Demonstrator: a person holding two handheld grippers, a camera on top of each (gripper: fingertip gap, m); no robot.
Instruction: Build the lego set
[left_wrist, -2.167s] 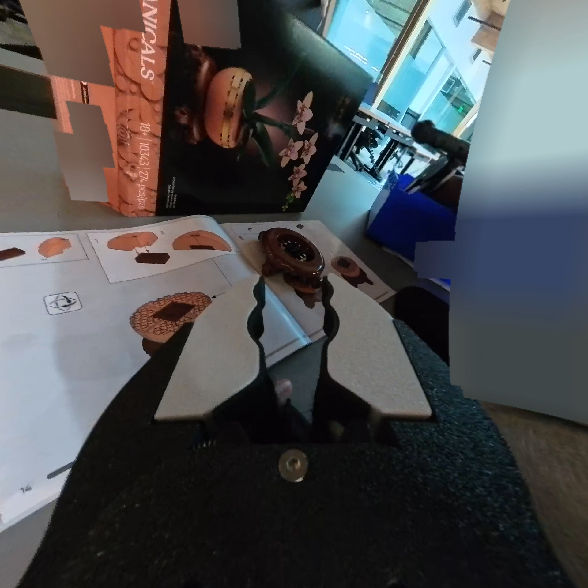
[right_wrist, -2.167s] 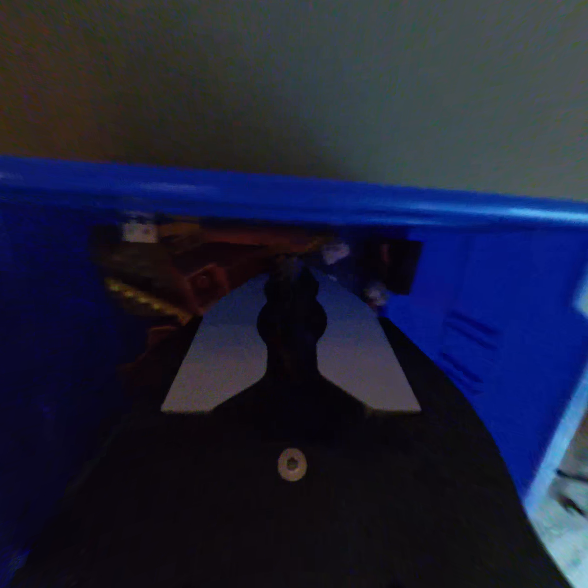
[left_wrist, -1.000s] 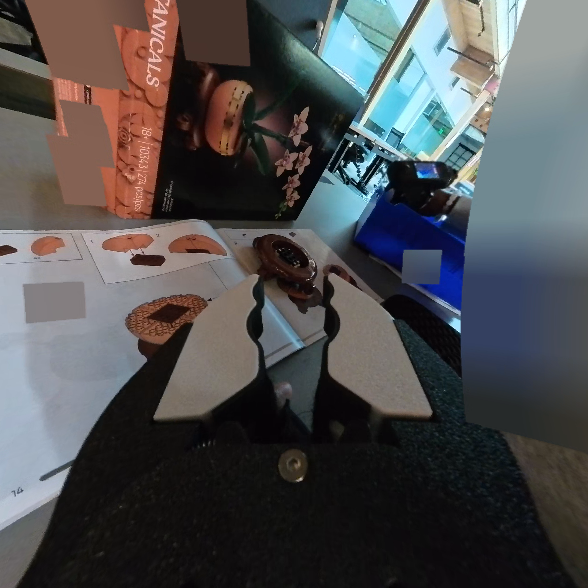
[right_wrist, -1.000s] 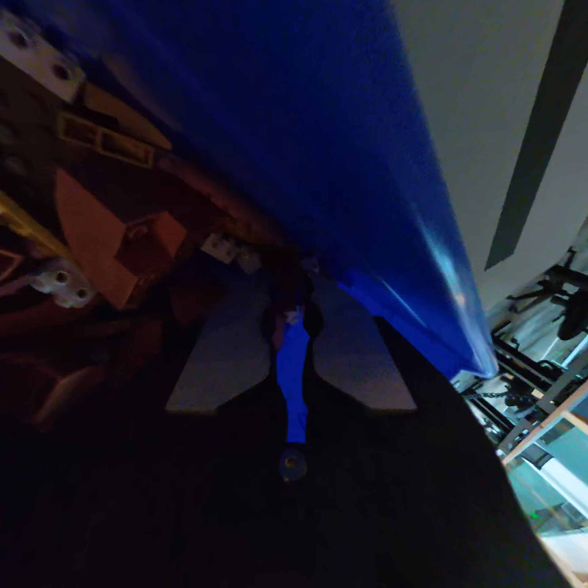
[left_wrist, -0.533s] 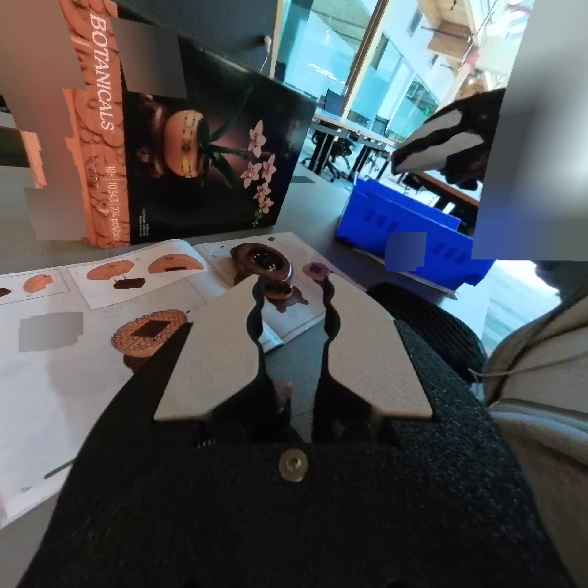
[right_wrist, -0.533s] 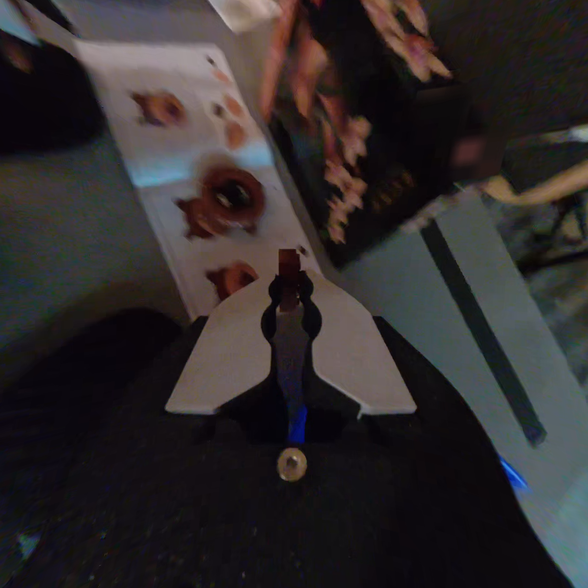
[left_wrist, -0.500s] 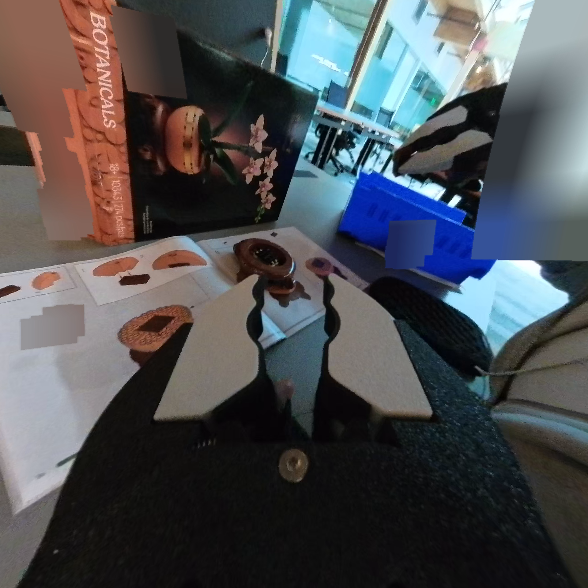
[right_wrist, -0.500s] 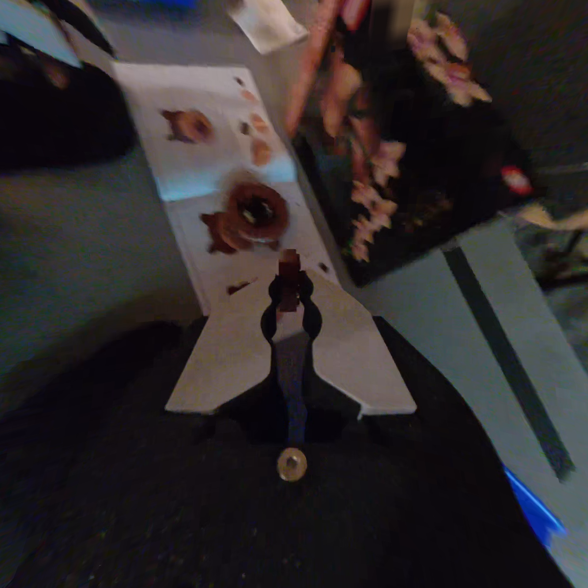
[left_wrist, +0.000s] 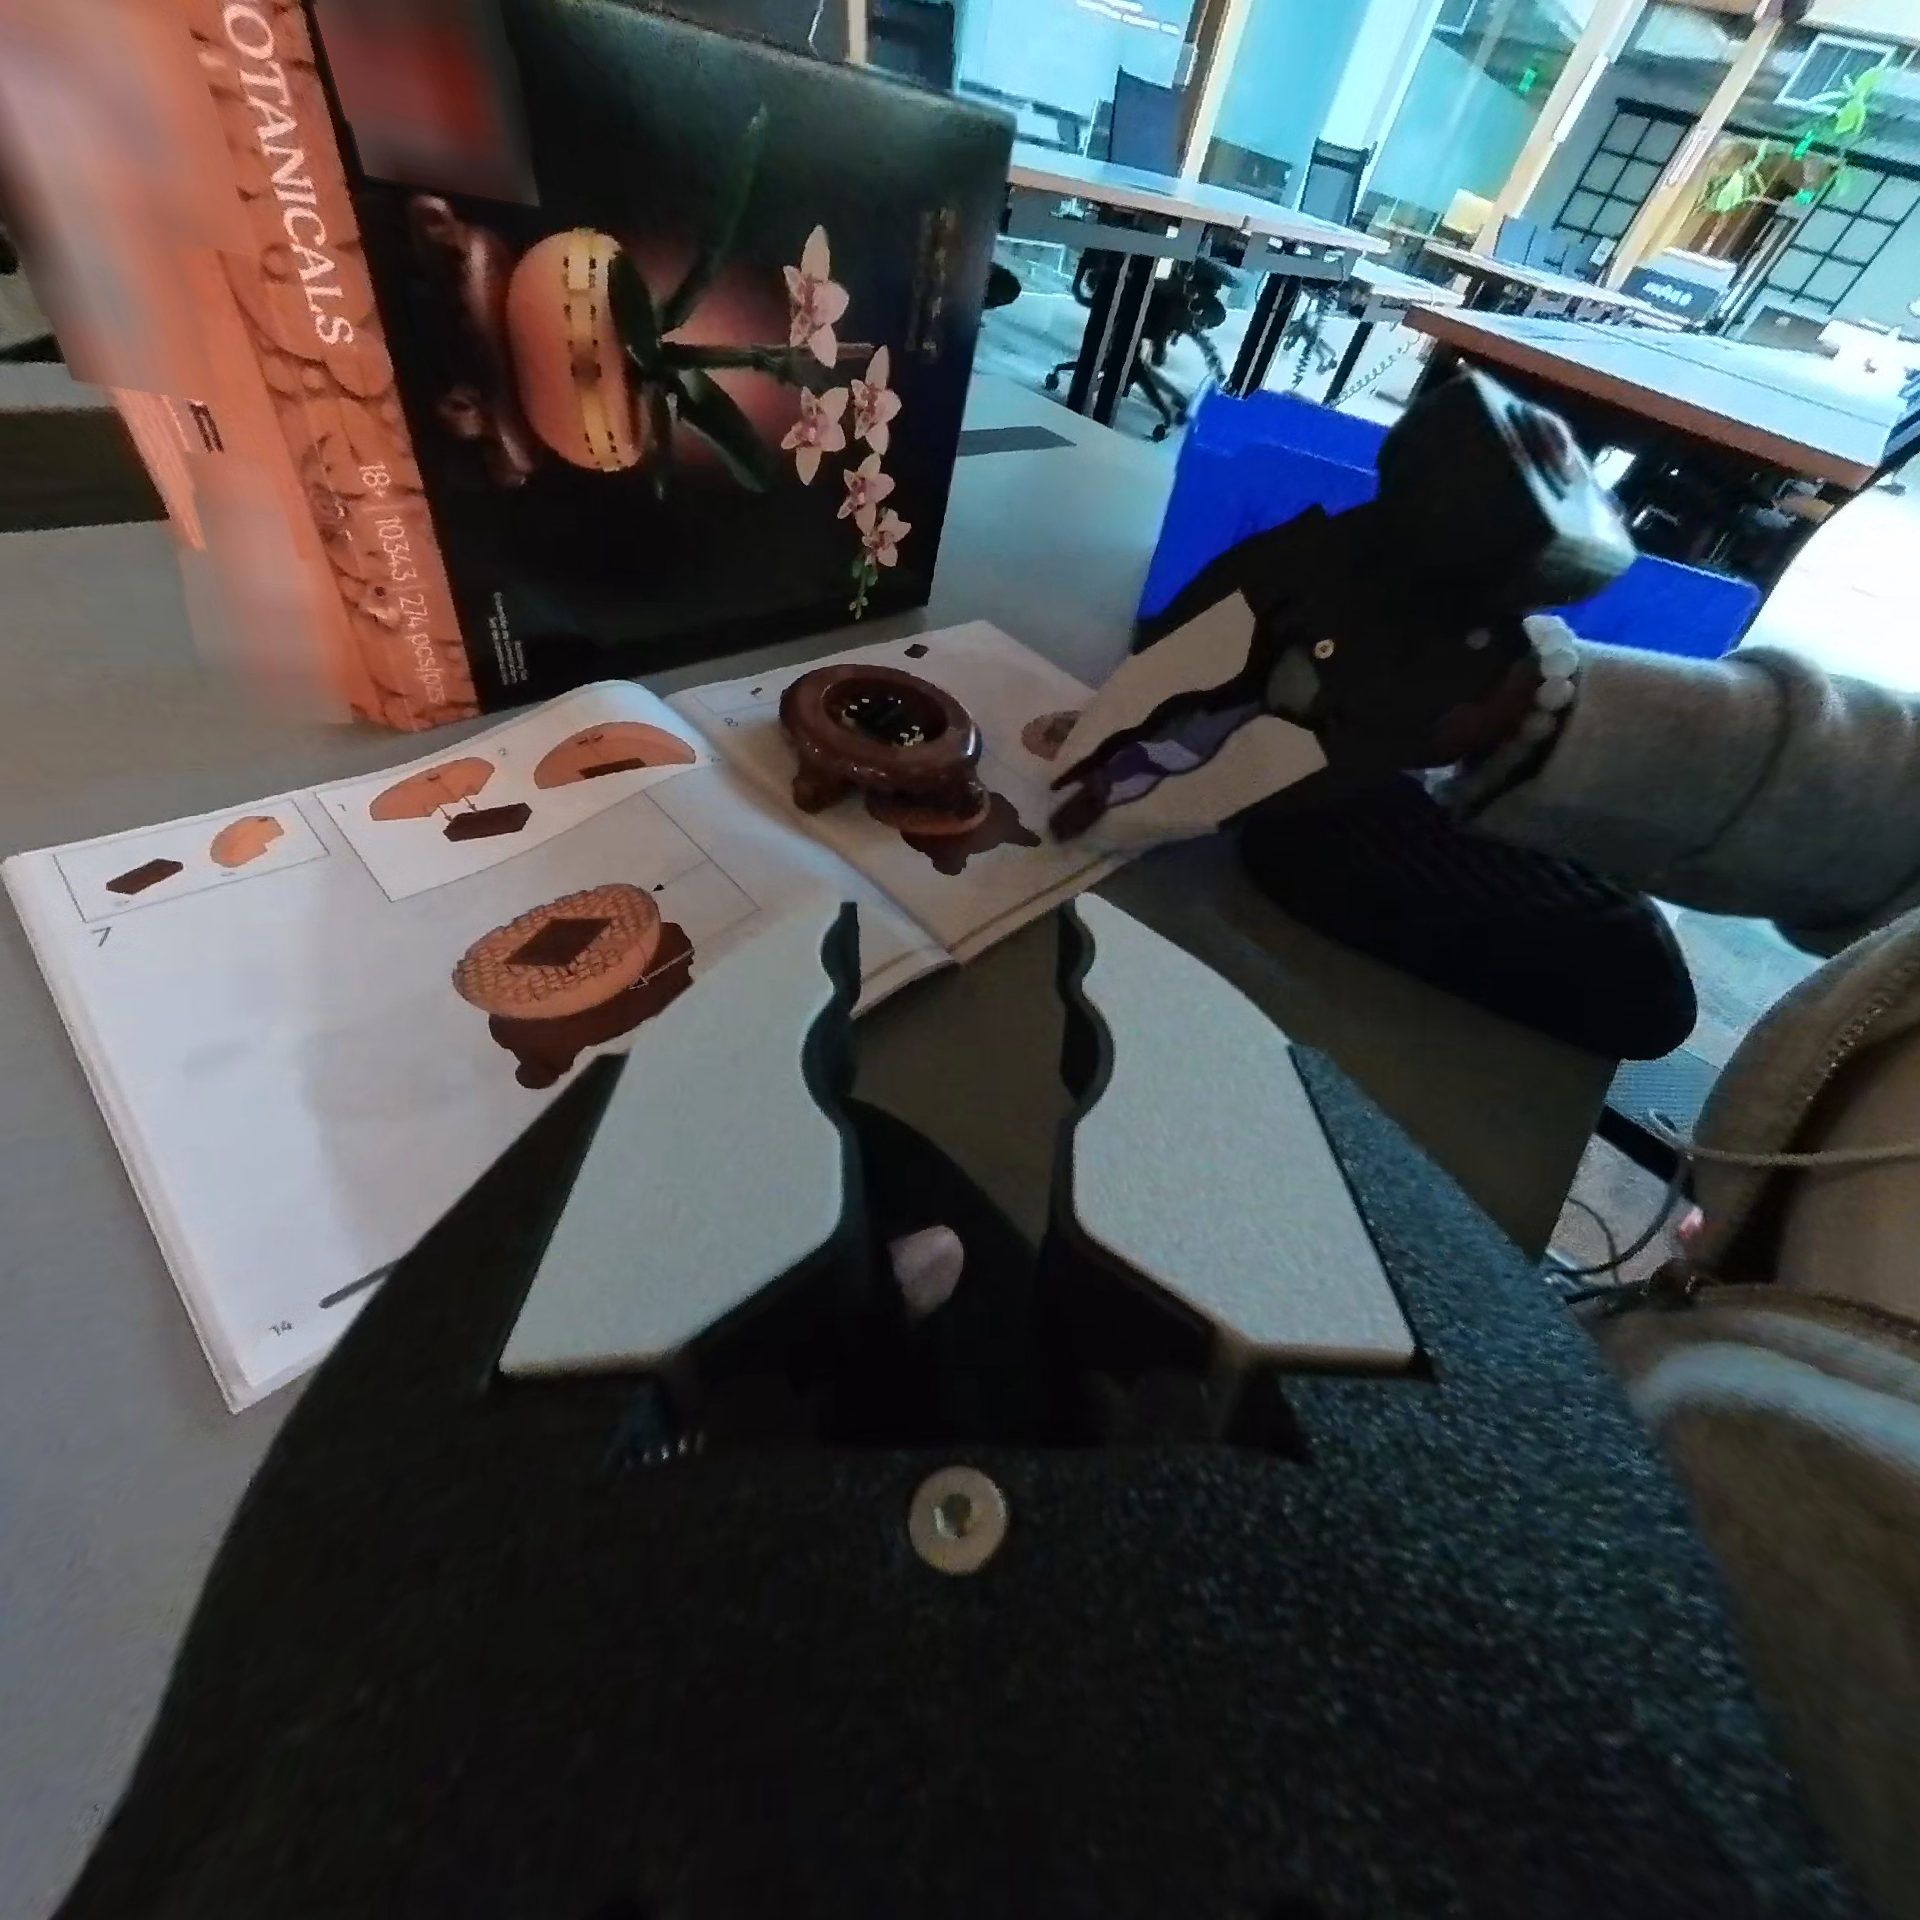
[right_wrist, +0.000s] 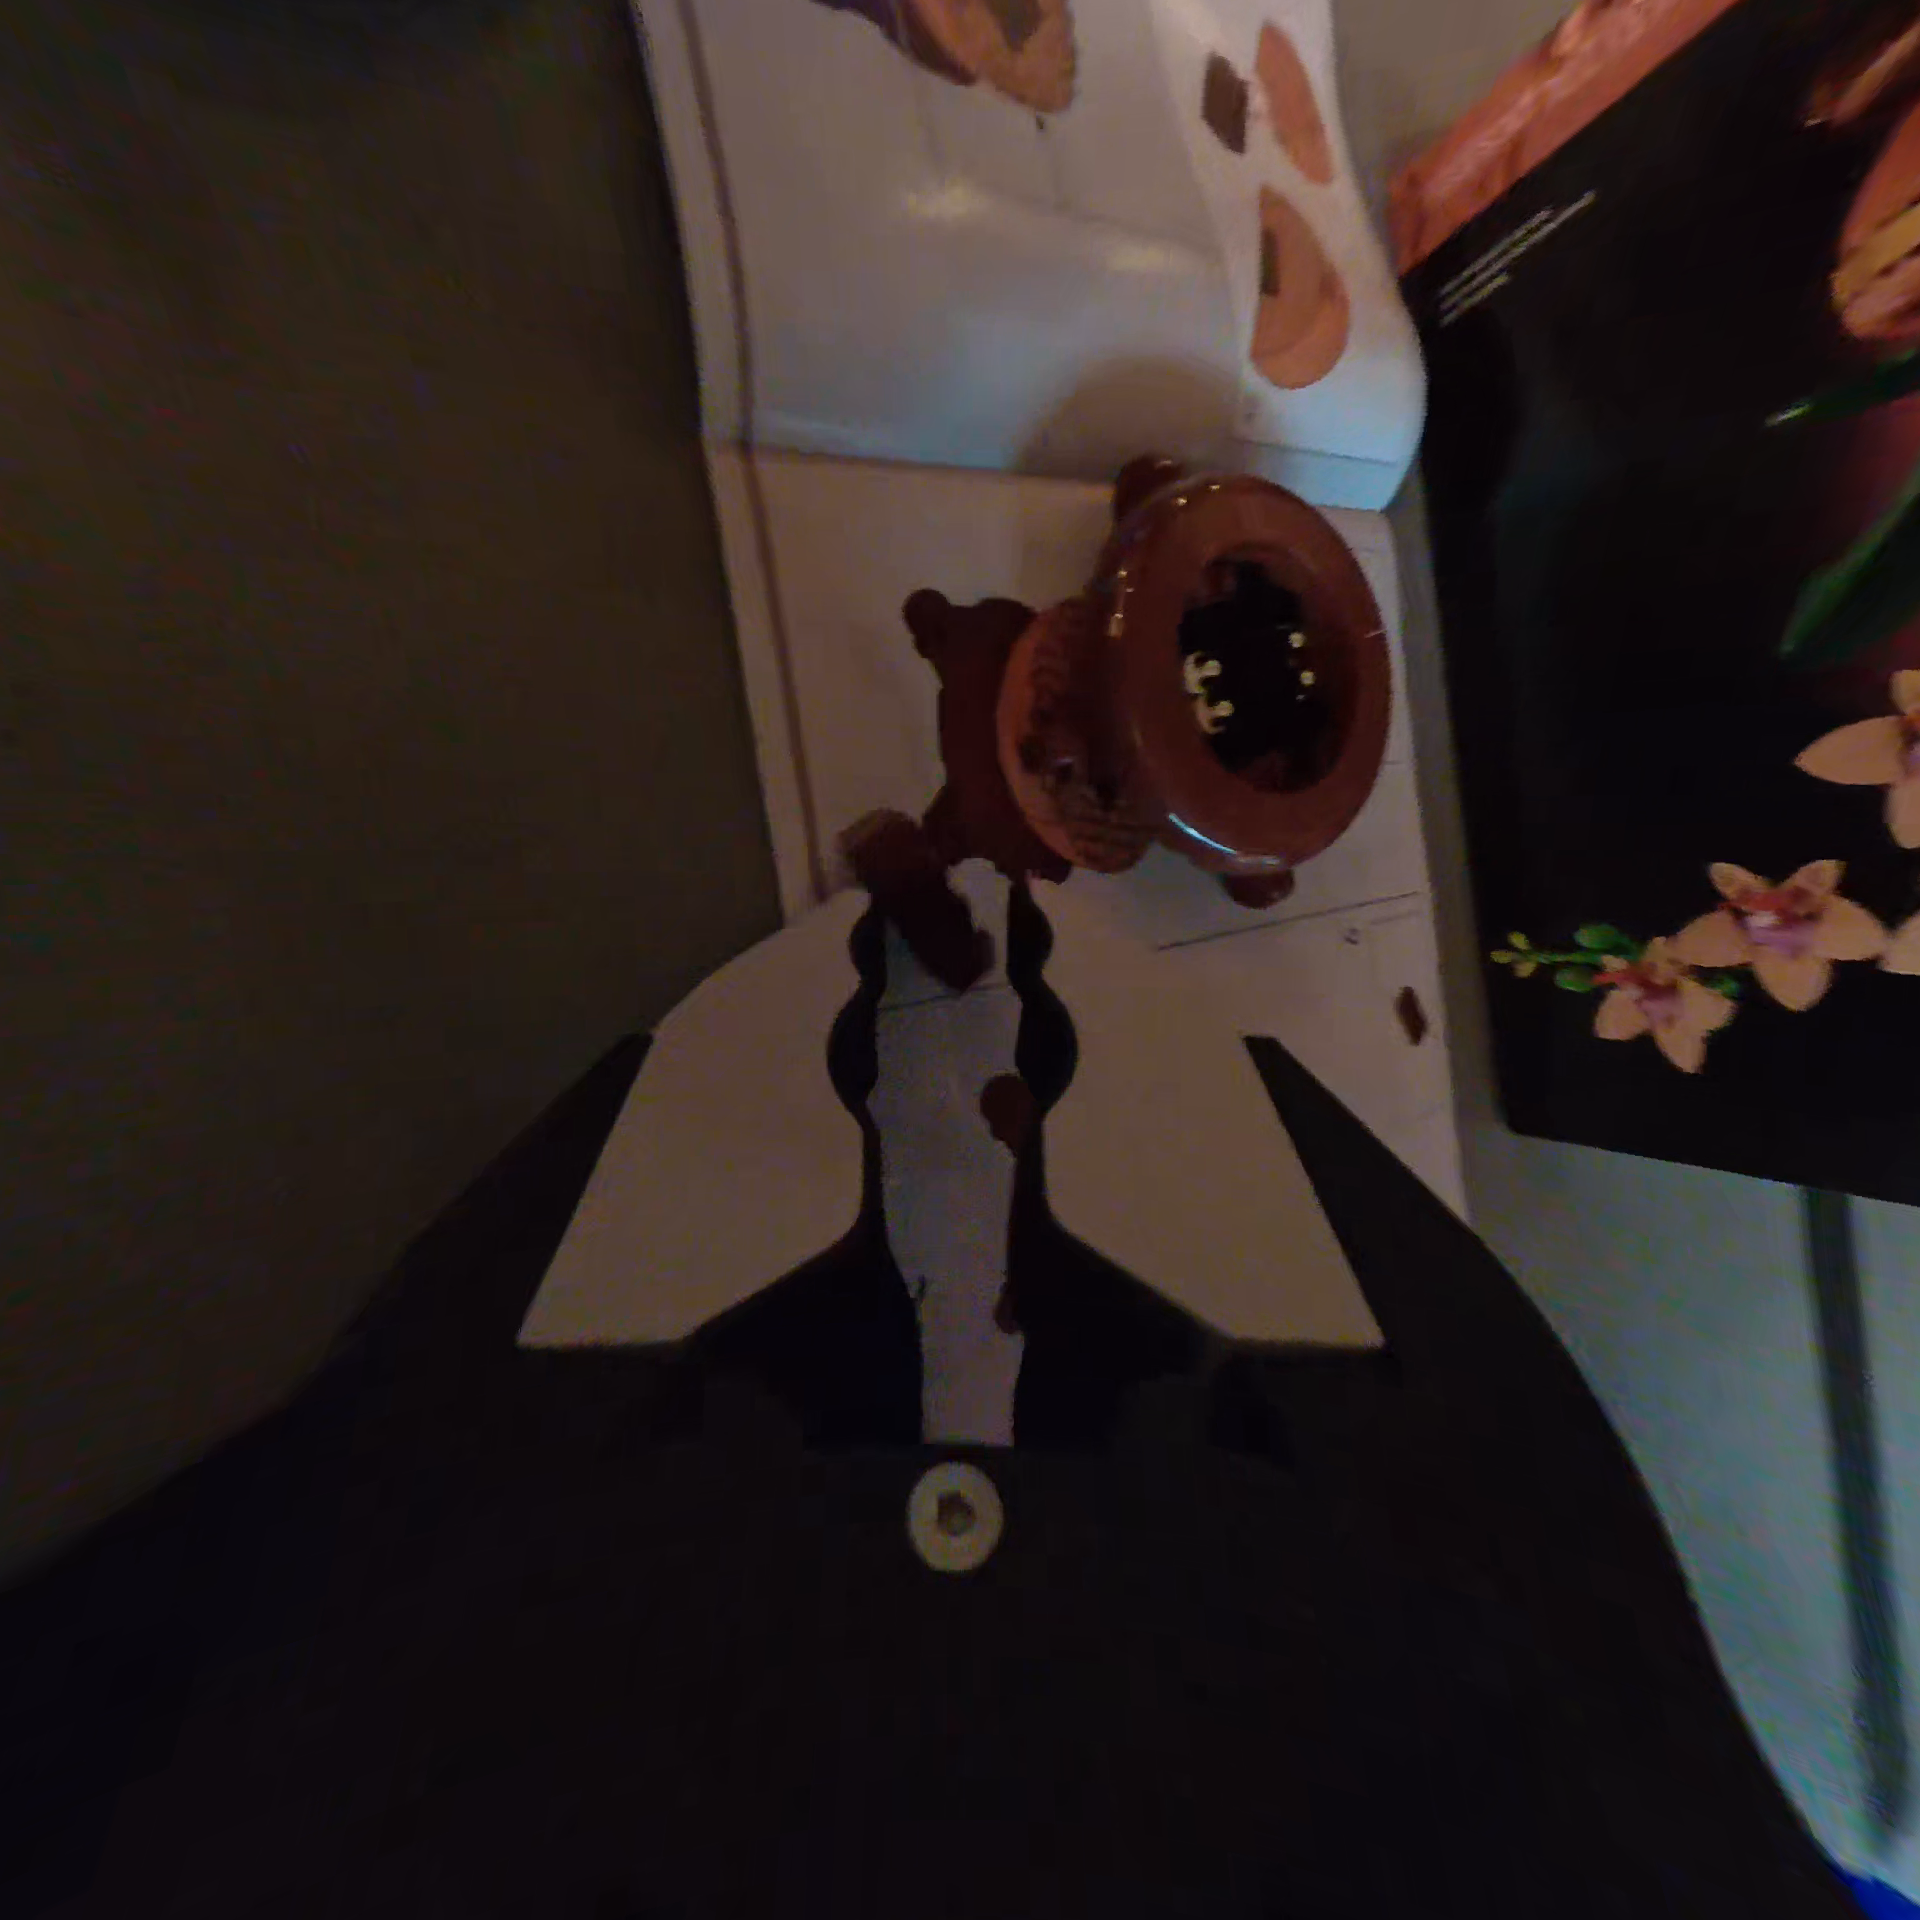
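Left gripper (left_wrist: 951, 935): fingers apart, nothing between them. It hangs over the near edge of the open instruction booklet (left_wrist: 312, 987), where the page ends and the grey tabletop (left_wrist: 83, 1351) begins.

Right gripper (right_wrist: 940, 914): fingers apart. A small dark brown piece (right_wrist: 925, 914) sits between the tips. A light strip of page shows between it and the right finger (right_wrist: 1029, 935), so it does not look clamped.

Small piece, axis: the long side runs on a slant across the gap, from far-left to near-right in the right wrist view.

Round brown brick assembly (left_wrist: 883, 727): stands on the right-hand page of the booklet, ring uppermost with a dark hollow in its middle and small feet below.

Key relation: the assembly lies just beyond the right gripper's tips, far and to the right of them in that gripper's own view (right_wrist: 1195, 707). The small piece reaches toward its near foot, but whether they touch cannot be told.

Nearer gripper: the right one, just beside the assembly. The left one is well apart, on the near side with open page between.

Surroundings: the picture box of the set (left_wrist: 675, 364) stands upright at the far edge of the booklet. A blue bin (left_wrist: 1278, 499) is far right, and a grey sleeve (left_wrist: 1714, 769) is behind the right gripper.
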